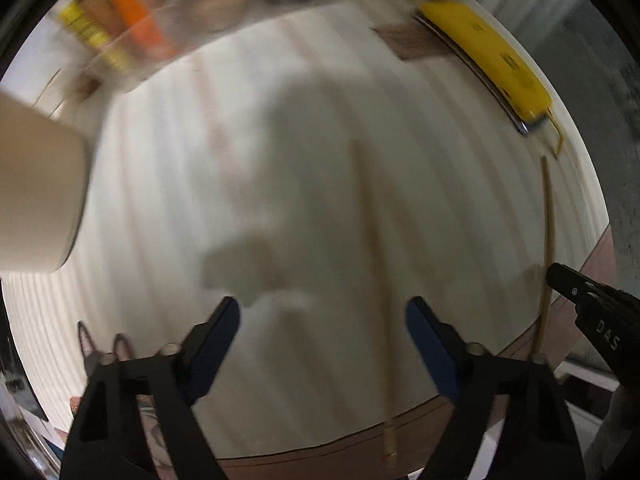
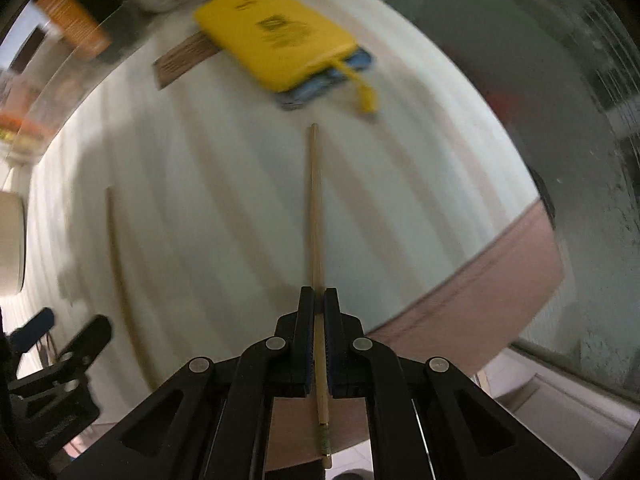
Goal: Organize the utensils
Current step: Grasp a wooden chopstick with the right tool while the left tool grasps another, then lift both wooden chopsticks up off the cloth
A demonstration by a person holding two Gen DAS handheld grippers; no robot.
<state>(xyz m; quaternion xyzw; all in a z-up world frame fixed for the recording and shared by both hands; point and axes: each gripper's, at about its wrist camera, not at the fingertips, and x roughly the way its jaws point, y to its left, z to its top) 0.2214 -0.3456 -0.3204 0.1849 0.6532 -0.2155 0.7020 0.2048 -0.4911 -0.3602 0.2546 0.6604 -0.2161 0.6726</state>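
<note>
Two wooden chopsticks are on the white striped tablecloth. My right gripper (image 2: 319, 300) is shut on one chopstick (image 2: 315, 200), which points forward along the fingers; it also shows in the left wrist view (image 1: 546, 232) next to the right gripper's tip (image 1: 560, 276). The second chopstick (image 1: 374, 264) lies on the cloth between my left gripper's fingers, blurred; in the right wrist view it lies at the left (image 2: 118, 264). My left gripper (image 1: 322, 316) is open and empty above it. A beige cup (image 1: 36, 192) stands at the left.
A yellow case (image 2: 276, 52) on a blue object lies at the far side with a brown card (image 2: 184, 60) next to it. A clear tray of bottles (image 1: 132, 28) stands at the back left. The table edge (image 2: 480, 280) runs at the front right.
</note>
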